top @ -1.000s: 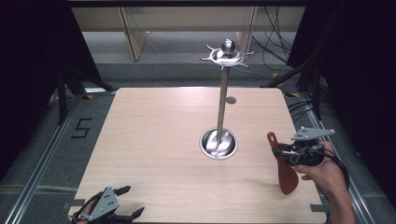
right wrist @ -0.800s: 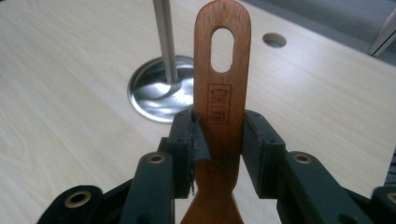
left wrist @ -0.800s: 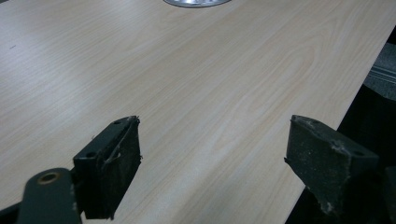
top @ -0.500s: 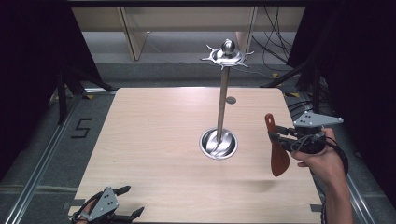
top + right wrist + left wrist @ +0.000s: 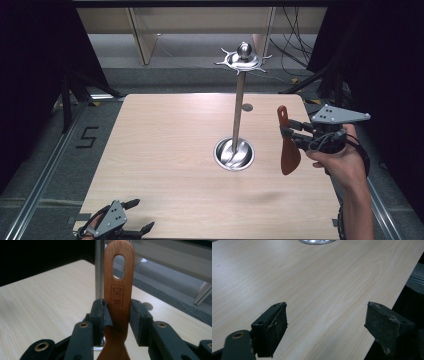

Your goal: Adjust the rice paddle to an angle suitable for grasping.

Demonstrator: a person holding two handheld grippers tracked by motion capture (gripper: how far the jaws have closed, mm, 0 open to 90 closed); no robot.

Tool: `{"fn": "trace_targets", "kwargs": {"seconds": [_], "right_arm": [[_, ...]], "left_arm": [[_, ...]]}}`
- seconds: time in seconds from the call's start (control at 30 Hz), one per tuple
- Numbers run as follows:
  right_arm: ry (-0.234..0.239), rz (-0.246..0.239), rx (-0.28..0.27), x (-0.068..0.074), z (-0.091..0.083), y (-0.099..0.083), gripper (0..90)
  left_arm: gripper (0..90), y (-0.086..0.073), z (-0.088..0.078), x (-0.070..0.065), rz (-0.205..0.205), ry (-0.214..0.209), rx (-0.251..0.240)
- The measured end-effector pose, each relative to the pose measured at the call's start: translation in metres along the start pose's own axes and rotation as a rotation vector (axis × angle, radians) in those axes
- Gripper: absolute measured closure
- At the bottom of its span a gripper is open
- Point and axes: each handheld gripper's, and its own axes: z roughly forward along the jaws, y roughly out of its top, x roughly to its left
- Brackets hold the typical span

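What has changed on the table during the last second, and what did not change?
The right gripper, its fingers shut on the wooden spatula, rose and carried it up and toward the metal stand; the spatula now hangs upright, blade down, clear of the table. Nothing was taken or released. The left gripper stayed open at the near edge, and the stand did not move.

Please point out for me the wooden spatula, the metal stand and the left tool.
wooden spatula [image 5: 118,287]: right gripper view, on its handle below the hanging slot.
metal stand [image 5: 239,107]: high view, on its upright pole.
left tool [image 5: 325,325]: left gripper view, midway between its open jaws.
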Motion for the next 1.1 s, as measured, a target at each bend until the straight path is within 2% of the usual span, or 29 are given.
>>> {"fn": "trace_targets", "kwargs": {"seconds": [0.13, 0.2, 0.23, 0.3, 0.37, 0.4, 0.43, 0.47, 0.5, 0.53, 0.57, 0.6, 0.7, 0.73, 0.8, 0.83, 0.87, 0.9, 0.93, 0.97, 1.0, 1.07, 1.1], "right_arm": [[0.003, -0.015, 0.000, 0.002, -0.001, 0.010, 67.1], [0.009, 0.003, -0.011, 0.003, -0.001, 0.014, 67.1], [0.007, -0.010, -0.032, 0.002, 0.000, 0.016, 67.1], [0.013, 0.005, -0.026, 0.003, -0.002, 0.021, 67.1], [0.011, 0.001, -0.038, 0.003, -0.001, 0.022, 67.1], [0.008, -0.015, -0.036, 0.002, -0.002, 0.024, 67.1], [0.006, -0.015, -0.050, 0.002, -0.002, 0.027, 67.1], [0.014, 0.004, -0.047, 0.003, -0.002, 0.028, 67.1], [0.014, 0.004, -0.047, 0.003, -0.002, 0.028, 67.1], [0.004, -0.016, -0.067, 0.002, -0.002, 0.030, 67.1], [0.021, -0.002, -0.053, 0.003, -0.002, 0.031, 67.1], [0.007, -0.021, -0.063, 0.002, -0.003, 0.034, 67.1], [0.009, -0.016, -0.071, 0.003, -0.002, 0.037, 67.1], [0.008, -0.020, -0.073, 0.003, -0.003, 0.038, 67.1], [0.006, -0.029, -0.079, 0.003, -0.003, 0.042, 67.1], [0.004, -0.020, -0.086, 0.003, -0.005, 0.044, 67.1], [0.011, -0.027, -0.093, 0.003, -0.005, 0.046, 67.1], [0.005, -0.025, -0.093, 0.003, -0.005, 0.048, 67.1], [0.007, -0.026, -0.095, 0.003, -0.006, 0.049, 67.1], [0.007, -0.026, -0.095, 0.003, -0.006, 0.049, 67.1], [0.002, -0.025, -0.095, 0.004, -0.007, 0.052, 67.1], [0.000, -0.035, -0.109, 0.004, -0.006, 0.053, 67.1], [0.003, -0.028, -0.111, 0.004, -0.007, 0.055, 67.1]], "left_arm": [[17.2, 0.000, 0.000, 0.000, 0.000, 0.001, -0.002], [17.2, 0.000, 0.000, 0.000, 0.001, -0.001, 0.001], [17.2, 0.000, 0.000, 0.000, 0.001, 0.000, 0.000], [17.2, 0.000, 0.000, 0.000, 0.002, 0.001, 0.001], [17.2, 0.000, 0.000, 0.000, 0.002, 0.000, 0.001], [17.2, 0.000, 0.000, 0.000, 0.006, 0.000, 0.000], [17.2, 0.001, 0.000, 0.002, 0.039, 0.001, -0.003], [17.2, 0.000, 0.000, 0.000, 0.000, 0.002, 0.000], [17.2, 0.000, 0.000, 0.000, 0.000, 0.002, 0.000], [17.2, 0.001, 0.000, 0.002, 0.038, 0.001, -0.001], [17.2, 0.001, 0.000, 0.001, 0.027, 0.000, -0.001], [17.2, 0.001, 0.000, 0.002, 0.038, 0.000, -0.003], [17.2, 0.001, 0.000, 0.001, 0.029, 0.000, -0.001], [17.2, 0.000, 0.000, 0.000, 0.004, -0.001, 0.001], [17.2, 0.001, 0.000, 0.001, 0.019, 0.000, -0.003], [17.2, 0.001, 0.000, 0.002, 0.041, 0.001, -0.002], [17.2, 0.001, 0.000, 0.002, 0.041, 0.001, -0.002], [17.2, 0.000, 0.000, 0.000, 0.004, -0.001, 0.001], [17.2, 0.000, 0.000, 0.000, 0.002, 0.000, -0.001], [17.2, 0.000, 0.000, 0.000, 0.002, 0.000, -0.001], [17.2, 0.001, 0.000, 0.002, 0.040, 0.002, -0.004], [17.2, 0.001, 0.000, 0.002, 0.041, 0.000, -0.001], [17.2, 0.000, 0.000, 0.000, 0.001, -0.001, -0.002]]}}
